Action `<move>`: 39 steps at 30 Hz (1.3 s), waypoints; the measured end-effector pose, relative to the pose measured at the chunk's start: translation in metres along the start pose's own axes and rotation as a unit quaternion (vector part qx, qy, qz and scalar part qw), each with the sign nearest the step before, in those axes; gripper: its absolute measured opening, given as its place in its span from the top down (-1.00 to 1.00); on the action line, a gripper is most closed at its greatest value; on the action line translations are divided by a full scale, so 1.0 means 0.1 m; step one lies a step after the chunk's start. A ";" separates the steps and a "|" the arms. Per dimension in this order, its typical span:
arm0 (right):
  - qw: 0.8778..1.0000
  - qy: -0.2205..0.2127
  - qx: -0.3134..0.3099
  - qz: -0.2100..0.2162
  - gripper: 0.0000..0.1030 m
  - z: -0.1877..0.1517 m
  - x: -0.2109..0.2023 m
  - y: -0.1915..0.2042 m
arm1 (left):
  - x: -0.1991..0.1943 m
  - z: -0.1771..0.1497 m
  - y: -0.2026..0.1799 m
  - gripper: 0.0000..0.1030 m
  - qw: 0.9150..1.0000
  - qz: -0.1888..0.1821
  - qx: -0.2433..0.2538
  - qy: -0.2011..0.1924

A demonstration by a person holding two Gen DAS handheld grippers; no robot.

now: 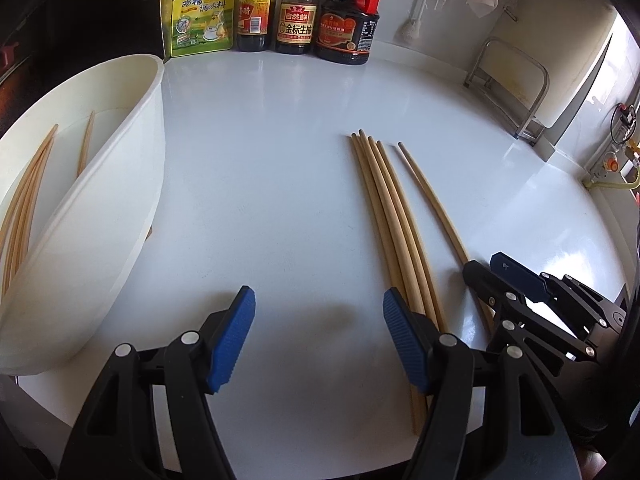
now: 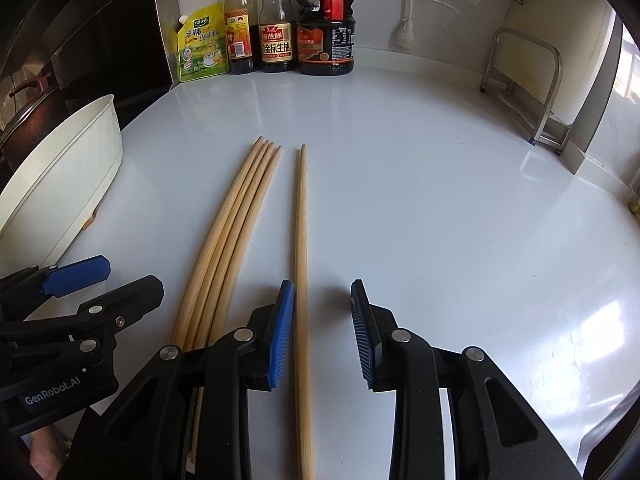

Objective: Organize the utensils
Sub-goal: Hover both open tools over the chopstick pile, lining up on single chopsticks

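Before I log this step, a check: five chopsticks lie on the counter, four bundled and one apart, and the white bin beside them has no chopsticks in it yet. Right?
Not quite. The white bin already holds several chopsticks, as the left wrist view shows. The rest stands: four bundled chopsticks and one single chopstick lie apart on the counter.

Both tools look alike. The left gripper (image 1: 319, 334) and the right gripper (image 2: 322, 334) have matte black plastic arms with triangular cut-outs, joined by round silver rivets. Each finger ends in a blue ribbed pad (image 2: 282, 334). Beside the rivets on the left gripper's body, white lettering (image 2: 52, 393) reads "GenRobot.AI", near a small dark screw (image 2: 119, 321).
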State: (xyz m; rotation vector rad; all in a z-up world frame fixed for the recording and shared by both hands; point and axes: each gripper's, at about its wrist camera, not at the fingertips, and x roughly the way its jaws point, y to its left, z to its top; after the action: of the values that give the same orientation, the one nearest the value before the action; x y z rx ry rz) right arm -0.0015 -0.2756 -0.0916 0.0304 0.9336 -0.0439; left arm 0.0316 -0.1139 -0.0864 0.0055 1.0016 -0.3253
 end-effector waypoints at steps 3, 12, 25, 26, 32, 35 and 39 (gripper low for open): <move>1.000 0.000 0.008 -0.001 0.45 -0.01 -0.01 -0.08 | -0.03 0.03 -0.03 -0.27 1.000 -0.009 0.000 -0.008; 1.000 0.002 0.024 0.000 0.45 -0.05 -0.05 -0.24 | 0.06 0.11 -0.21 -0.27 1.000 0.001 0.028 -0.009; 0.999 0.000 0.031 0.015 0.45 -0.05 -0.06 -0.27 | 0.09 0.09 -0.14 -0.28 1.000 0.019 0.023 -0.006; 0.999 0.000 0.031 0.015 0.45 -0.05 -0.07 -0.27 | 0.08 0.09 -0.11 -0.28 1.000 0.020 0.020 -0.007; 0.999 -0.001 0.029 0.024 0.31 -0.05 -0.06 -0.26 | 0.04 0.07 0.07 -0.28 1.000 0.027 0.001 -0.009; 0.999 0.000 0.025 0.026 0.31 -0.04 -0.05 -0.25 | 0.02 0.08 0.12 -0.28 0.999 0.033 -0.004 -0.013; 1.000 0.002 0.018 0.024 0.30 -0.01 -0.04 -0.24 | 0.02 0.08 0.16 -0.28 0.999 0.039 -0.007 -0.011</move>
State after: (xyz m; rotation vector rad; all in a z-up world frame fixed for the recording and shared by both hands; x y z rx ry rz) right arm -0.0060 -0.2996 -0.0897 0.0874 0.9347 -0.0161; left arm 0.0433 -0.1004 -0.0861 0.0283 0.9792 -0.2470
